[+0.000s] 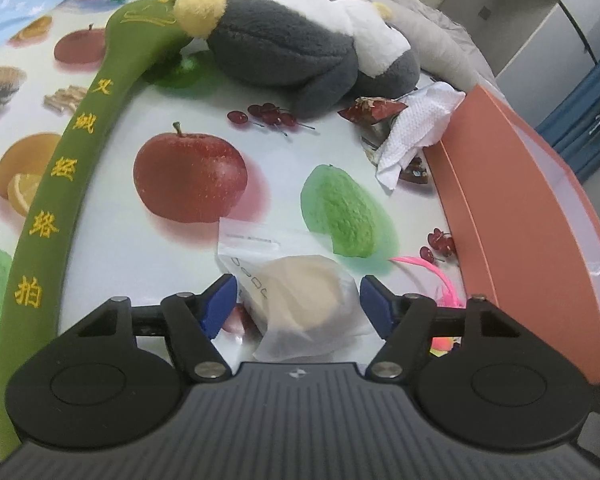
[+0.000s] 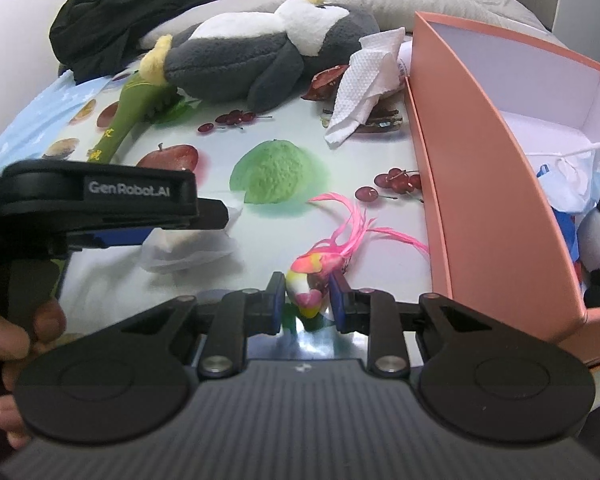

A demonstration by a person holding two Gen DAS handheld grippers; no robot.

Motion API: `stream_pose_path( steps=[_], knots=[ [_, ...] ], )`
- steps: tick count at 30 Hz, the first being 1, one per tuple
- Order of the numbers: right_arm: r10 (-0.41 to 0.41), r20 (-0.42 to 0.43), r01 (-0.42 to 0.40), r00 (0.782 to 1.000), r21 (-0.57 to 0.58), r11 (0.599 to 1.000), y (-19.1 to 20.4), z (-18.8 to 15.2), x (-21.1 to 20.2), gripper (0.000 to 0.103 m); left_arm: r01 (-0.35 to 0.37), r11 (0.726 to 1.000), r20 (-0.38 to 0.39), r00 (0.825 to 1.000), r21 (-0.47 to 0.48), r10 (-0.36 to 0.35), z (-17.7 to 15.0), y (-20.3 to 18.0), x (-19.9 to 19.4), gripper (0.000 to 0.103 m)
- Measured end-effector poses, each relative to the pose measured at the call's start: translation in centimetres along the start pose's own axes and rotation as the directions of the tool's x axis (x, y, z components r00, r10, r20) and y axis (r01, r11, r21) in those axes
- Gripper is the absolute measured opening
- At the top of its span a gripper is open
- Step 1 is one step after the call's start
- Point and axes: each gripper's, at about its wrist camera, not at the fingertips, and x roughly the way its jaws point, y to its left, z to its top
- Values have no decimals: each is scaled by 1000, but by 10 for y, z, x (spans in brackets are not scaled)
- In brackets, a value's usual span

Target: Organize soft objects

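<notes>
Left jaws [image 1: 298,300] spread around bagged sponge [image 1: 304,296], right jaws [image 2: 305,300] clamped on feathered bird toy [image 2: 312,280]

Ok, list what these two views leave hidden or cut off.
- Pink box: left wrist view shows only its outer wall; contents unseen.
- Panda plush: right wrist view, cut off by the frame edge.
- Bagged sponge: right wrist view, partly behind the left gripper.

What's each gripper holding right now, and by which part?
The right gripper is shut on the bird toy, across its body; the pink tail feathers trail free. The left gripper is open around the bagged puff, not gripping.
</notes>
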Motion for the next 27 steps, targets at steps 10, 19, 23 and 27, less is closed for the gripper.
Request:
stream_pose_path(
  steps=[10, 19, 23, 27],
  knots=[
    [28, -7, -28, 1000, 0, 1000, -3, -5, -5, 27, -78, 988, 28, 997, 133, 74, -9, -11, -2, 54],
    [37, 2, -37, 999, -7, 999, -2, -2, -20, 27, -51, 990, 19, 999, 129, 49, -14, -10, -18, 51],
    [56, 18, -56, 998, 16, 998, -5, 0, -31, 27, -28, 991, 31, 999, 131, 24, -12, -12, -34, 51],
    [66, 40, -67, 997, 24, 997, -6, 3, -44, 27, -10, 991, 40, 999, 136, 4, -8, -16, -49, 51]
  ],
)
